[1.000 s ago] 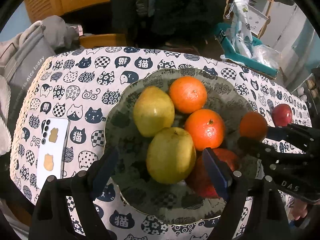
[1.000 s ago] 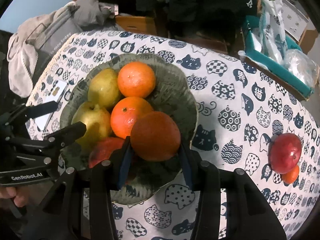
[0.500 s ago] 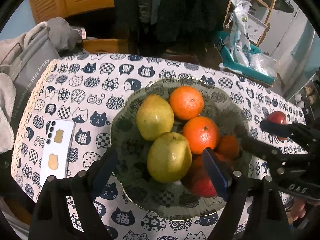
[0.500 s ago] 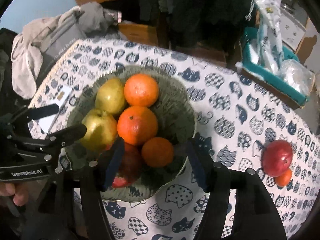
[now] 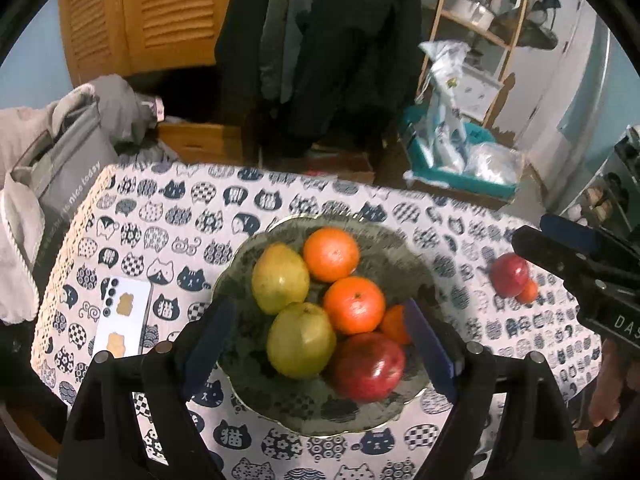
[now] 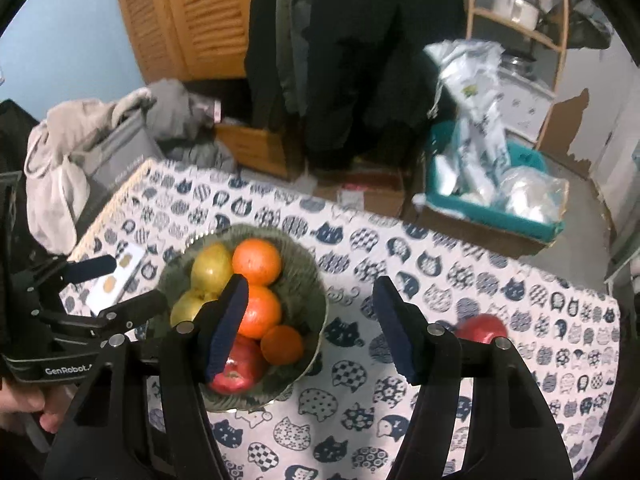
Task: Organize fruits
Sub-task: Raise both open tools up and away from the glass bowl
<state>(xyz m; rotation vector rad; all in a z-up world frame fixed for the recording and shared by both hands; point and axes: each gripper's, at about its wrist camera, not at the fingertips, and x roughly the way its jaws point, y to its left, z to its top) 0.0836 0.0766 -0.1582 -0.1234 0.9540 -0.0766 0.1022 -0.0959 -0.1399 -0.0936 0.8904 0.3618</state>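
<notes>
A grey-green bowl (image 5: pixel 360 424) on the cat-print tablecloth holds two yellow pears (image 5: pixel 280 278), two big oranges (image 5: pixel 354 305), a small orange (image 5: pixel 394 324) and a red apple (image 5: pixel 368 366). My left gripper (image 5: pixel 318 312) hangs open above the bowl, nothing between its fingers. My right gripper (image 6: pixel 311 286) is open and empty too, above the bowl's (image 6: pixel 304 264) right side. To the right, a second red apple (image 5: pixel 509 274) lies on the cloth, touching a small orange (image 5: pixel 527 292). In the right wrist view this apple (image 6: pixel 480 328) is half hidden behind my right finger.
A white phone (image 5: pixel 124 320) lies on the cloth left of the bowl. A grey bag with clothes (image 5: pixel 68 168) stands off the table's left edge. Beyond the far edge is a teal basket (image 5: pixel 456 160) of plastic bags. A hand (image 6: pixel 24 404) holds the left gripper.
The right gripper opened and let the small orange go into the bowl beside the red apple. Both grippers then rose away from the bowl, which looks smaller now.
</notes>
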